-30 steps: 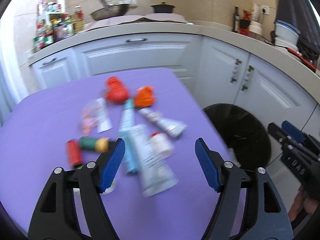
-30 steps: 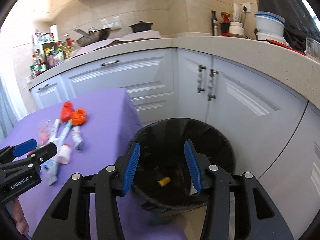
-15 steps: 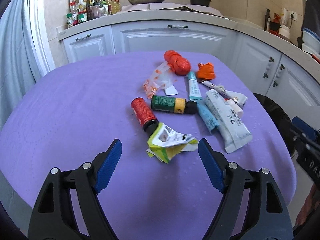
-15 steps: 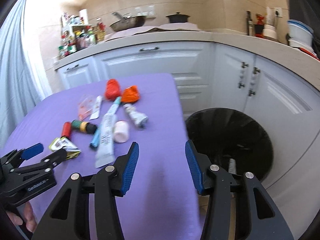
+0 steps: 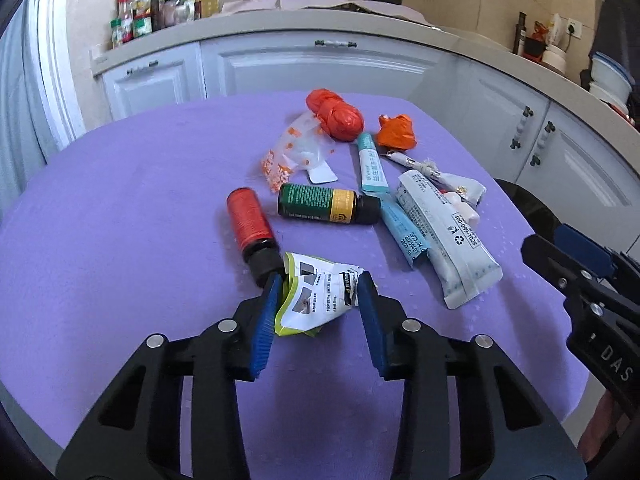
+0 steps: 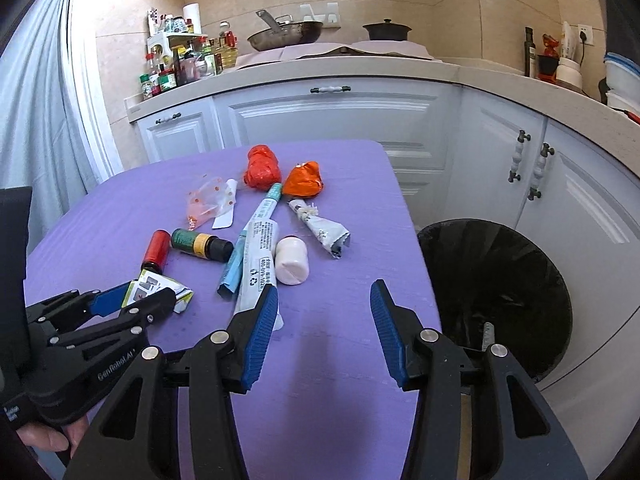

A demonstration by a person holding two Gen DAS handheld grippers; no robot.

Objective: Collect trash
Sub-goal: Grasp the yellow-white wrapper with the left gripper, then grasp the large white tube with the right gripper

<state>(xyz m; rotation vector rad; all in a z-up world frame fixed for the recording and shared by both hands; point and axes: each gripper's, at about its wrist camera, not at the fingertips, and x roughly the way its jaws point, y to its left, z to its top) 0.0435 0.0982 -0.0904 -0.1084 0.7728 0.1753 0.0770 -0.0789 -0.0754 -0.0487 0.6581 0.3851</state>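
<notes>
The crumpled wrapper [image 5: 316, 300] — white and yellow-green, printed with small pictures — lies on the purple bench [image 5: 120, 220] between the blue pads of the left gripper [image 5: 320, 300]. Its jaws have just been closing, and both pads now press against the wrapper's sides. Just past the left pad lies a red bottle [image 5: 250, 224], its black cap touching the wrapper's edge. Beyond that, a green and yellow bottle [image 5: 320, 208] lies on its side. Ahead and to the right of the gripper lie a long white tube [image 5: 444, 232] and a thin blue packet [image 5: 404, 228] side by side, touching. Farther ahead sit a red bundle [image 5: 336, 114], an orange bundle [image 5: 396, 132] and a clear spotted bag [image 5: 296, 152].

The right gripper [image 6: 324, 320] hangs over the near bench edge with its jaws apart and nothing between them — the tube's end lies just by its left pad. To its right, beside the bench, stands a black bin [image 6: 496, 288].
</notes>
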